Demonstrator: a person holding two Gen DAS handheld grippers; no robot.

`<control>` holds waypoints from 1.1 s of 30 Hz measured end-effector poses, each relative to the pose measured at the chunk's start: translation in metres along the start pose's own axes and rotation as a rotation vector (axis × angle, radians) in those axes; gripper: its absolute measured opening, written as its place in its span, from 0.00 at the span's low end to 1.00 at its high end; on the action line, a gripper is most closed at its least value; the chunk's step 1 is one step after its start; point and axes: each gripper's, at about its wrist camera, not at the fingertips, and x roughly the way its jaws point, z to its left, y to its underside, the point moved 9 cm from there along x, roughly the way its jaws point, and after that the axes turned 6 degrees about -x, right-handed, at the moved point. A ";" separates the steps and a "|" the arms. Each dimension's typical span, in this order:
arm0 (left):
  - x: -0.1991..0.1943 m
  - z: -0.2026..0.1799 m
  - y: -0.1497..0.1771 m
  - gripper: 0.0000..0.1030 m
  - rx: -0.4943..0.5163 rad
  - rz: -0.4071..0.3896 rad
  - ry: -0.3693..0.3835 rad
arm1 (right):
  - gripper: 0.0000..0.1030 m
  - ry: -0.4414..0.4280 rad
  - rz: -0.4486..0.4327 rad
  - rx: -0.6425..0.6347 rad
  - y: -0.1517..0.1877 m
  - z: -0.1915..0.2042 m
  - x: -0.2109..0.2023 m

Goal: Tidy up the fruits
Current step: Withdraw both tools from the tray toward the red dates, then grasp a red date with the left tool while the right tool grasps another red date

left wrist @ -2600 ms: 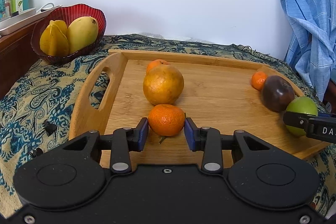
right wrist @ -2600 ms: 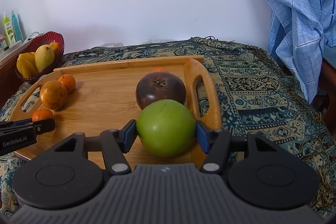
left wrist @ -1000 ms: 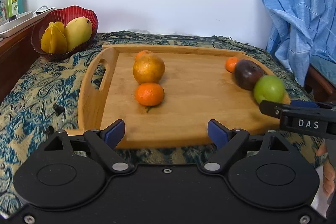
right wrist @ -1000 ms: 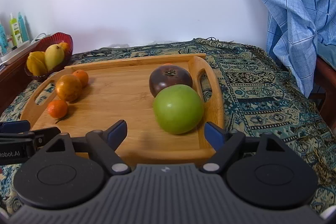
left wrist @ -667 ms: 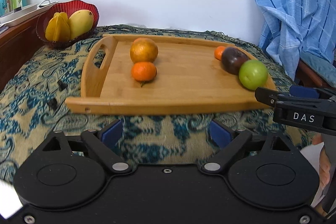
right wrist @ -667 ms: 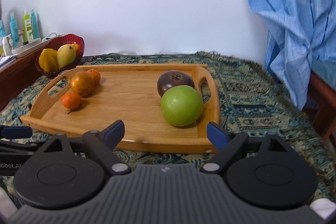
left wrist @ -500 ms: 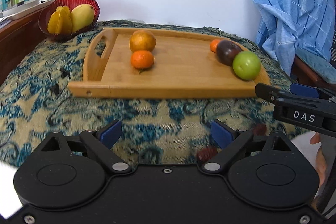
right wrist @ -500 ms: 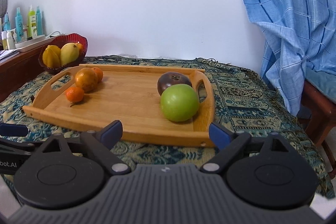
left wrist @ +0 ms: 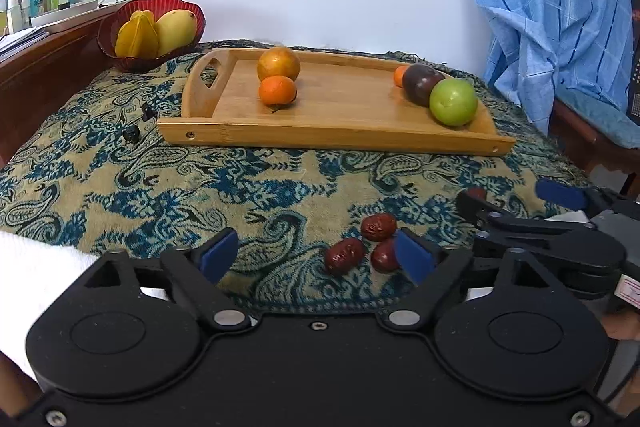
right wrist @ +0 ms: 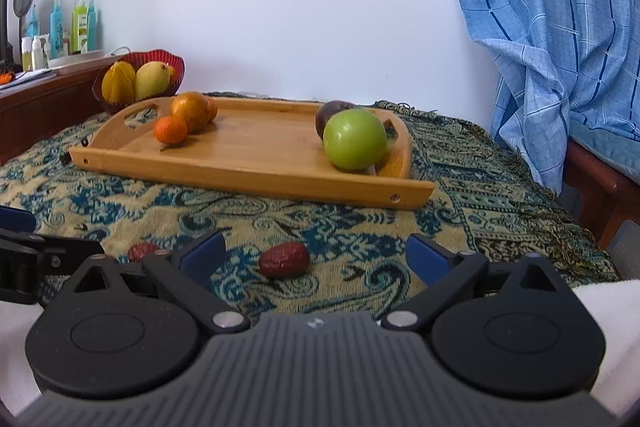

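Blue-padded fingers of the left gripper stand apart over a paisley cloth, having just narrowed, with nothing pressed between them; three wrinkled red dates lie at the inner edge of its right pad, one partly hidden behind it. Alongside, the right gripper has just spread wide, a single shrivelled date lying loose on the cloth between its pads and another date half hidden behind its left finger. Well beyond sits a smooth bamboo tray with cut-out handles, carrying a glossy green apple, a dark round fruit largely masked by it, a large orange and a small tangerine. Farther back, a scalloped red bowl holds a ribbed starfruit and a mango. At right hangs a blue checked cloth, cut off by the edge.
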 end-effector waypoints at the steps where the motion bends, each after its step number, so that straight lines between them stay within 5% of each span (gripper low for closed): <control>1: -0.001 -0.001 0.001 0.64 0.000 0.005 -0.003 | 0.96 -0.003 0.004 0.002 0.001 0.000 0.001; 6: -0.003 -0.007 0.003 0.46 -0.032 0.038 0.028 | 0.84 -0.022 0.010 0.015 0.003 0.002 0.004; 33: 0.018 -0.006 0.016 0.27 -0.147 0.111 -0.017 | 0.41 -0.065 0.054 -0.015 0.006 0.022 0.016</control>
